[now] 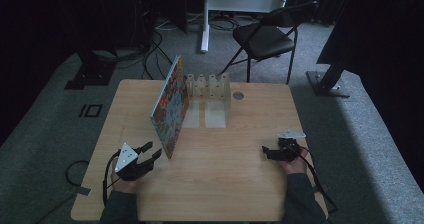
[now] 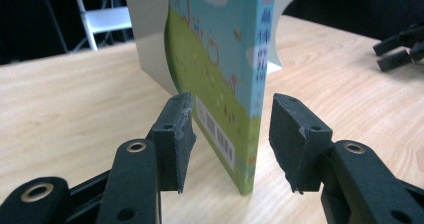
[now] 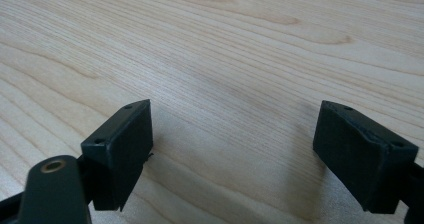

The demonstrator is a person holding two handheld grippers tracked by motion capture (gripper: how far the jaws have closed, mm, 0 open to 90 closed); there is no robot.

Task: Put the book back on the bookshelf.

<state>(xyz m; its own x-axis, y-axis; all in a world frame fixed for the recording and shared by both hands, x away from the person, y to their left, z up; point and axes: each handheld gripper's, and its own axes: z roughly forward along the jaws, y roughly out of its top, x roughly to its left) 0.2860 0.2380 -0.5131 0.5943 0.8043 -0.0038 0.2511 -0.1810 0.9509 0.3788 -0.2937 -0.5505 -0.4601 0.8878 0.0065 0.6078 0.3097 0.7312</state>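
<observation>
On the left side of the wooden table, the left gripper is resting in the person's hand with its jaws spread apart, and in the left gripper view they are straddling the near lower corner of a picture book without either pad clearly touching it. That book is standing on edge near the table's middle, tilting and leaning back toward a pale metal book rack just behind it. Over at the right, well apart from the book, the right gripper is lying low on the tabletop, its jaws standing wide open above bare wood and holding nothing.
</observation>
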